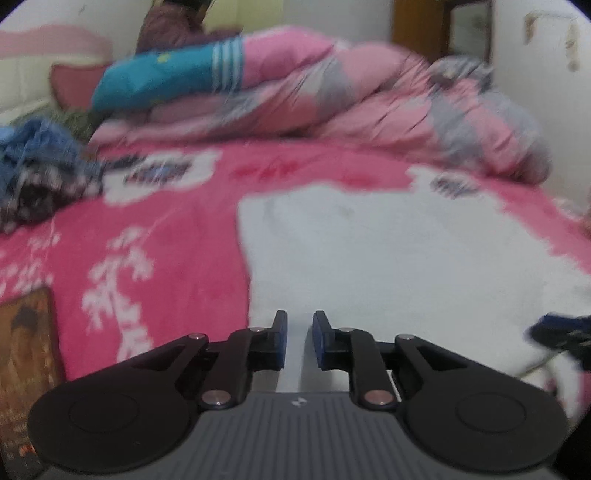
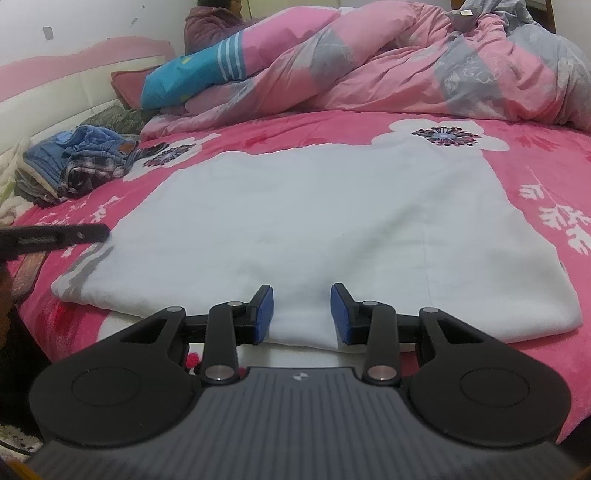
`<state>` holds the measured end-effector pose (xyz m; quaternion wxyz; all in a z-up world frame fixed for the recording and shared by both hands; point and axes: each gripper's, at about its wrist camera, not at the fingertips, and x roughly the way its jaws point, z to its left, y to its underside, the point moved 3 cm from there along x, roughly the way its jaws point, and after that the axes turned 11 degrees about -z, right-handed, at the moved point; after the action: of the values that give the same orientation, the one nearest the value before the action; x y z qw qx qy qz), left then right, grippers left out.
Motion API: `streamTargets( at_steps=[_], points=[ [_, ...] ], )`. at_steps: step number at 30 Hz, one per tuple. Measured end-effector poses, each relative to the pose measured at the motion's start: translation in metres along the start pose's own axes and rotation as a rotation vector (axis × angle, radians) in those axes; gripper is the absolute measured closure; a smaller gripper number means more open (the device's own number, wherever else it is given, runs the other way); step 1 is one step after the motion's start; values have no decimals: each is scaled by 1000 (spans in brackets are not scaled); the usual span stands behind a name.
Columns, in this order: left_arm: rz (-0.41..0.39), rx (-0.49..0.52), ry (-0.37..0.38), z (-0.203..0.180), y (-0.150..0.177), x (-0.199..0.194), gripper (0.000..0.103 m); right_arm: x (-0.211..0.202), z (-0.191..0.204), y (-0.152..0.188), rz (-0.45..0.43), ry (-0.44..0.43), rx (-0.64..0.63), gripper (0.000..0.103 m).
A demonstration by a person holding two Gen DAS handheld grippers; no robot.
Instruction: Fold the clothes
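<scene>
white garment (image 2: 314, 229): lies flat on pink floral bedspread (image 2: 535, 155), spread wide; near edge looks doubled over, seam running down right part. Fills centre of bed.
R gripper (image 2: 302, 314): jaws apart, nothing between the blue pads (image 2: 265, 314); held just over garment's near edge, approx mid-width. Contact w/ cloth: can't tell.
L gripper (image 1: 300, 339): jaws parted w/ narrow gap, nothing gripped; over white garment (image 1: 406, 266) near its left edge. L view motion-blurred. In R view it shows as a dark bar (image 2: 55, 236) at far left, by garment's left corner.
clothes pile (image 2: 77, 166): blue denim + plaid items, crumpled, far-left of bed, well apart from garment.
duvet (image 2: 406, 66): pink/grey, bunched along far side of bed.
blue pillow (image 2: 192, 74): teal w/ white stripes, resting against duvet's left end.
person (image 2: 210, 26): in dark purple top, behind the pillow at far side; only partly in view.
headboard (image 2: 55, 96): pink/white, left side.
</scene>
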<state>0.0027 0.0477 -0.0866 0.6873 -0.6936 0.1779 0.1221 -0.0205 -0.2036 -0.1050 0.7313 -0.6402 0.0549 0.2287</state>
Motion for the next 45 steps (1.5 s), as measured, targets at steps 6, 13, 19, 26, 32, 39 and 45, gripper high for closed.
streamTargets(
  at_steps=[6,13,19,26,32,39,45],
  points=[
    [-44,66,-27,-8,-8,-5,83,0,0,0,2,1,1,69],
    [4,61,31,-23,-4,13,81,1,1,2,2,5,3,69],
    [43,16,34,-17,10,23,73,2,1,2,5,8,-1,68],
    [48,-3,39,-17,10,22,69,2,2,3,6,12,-1,64],
    [53,-13,41,-17,9,23,69,2,4,2,10,16,-5,63],
    [53,-15,42,-18,9,23,66,2,5,3,9,19,-9,61],
    [53,-12,43,-19,9,23,65,3,7,4,7,18,-13,59]
  ],
)
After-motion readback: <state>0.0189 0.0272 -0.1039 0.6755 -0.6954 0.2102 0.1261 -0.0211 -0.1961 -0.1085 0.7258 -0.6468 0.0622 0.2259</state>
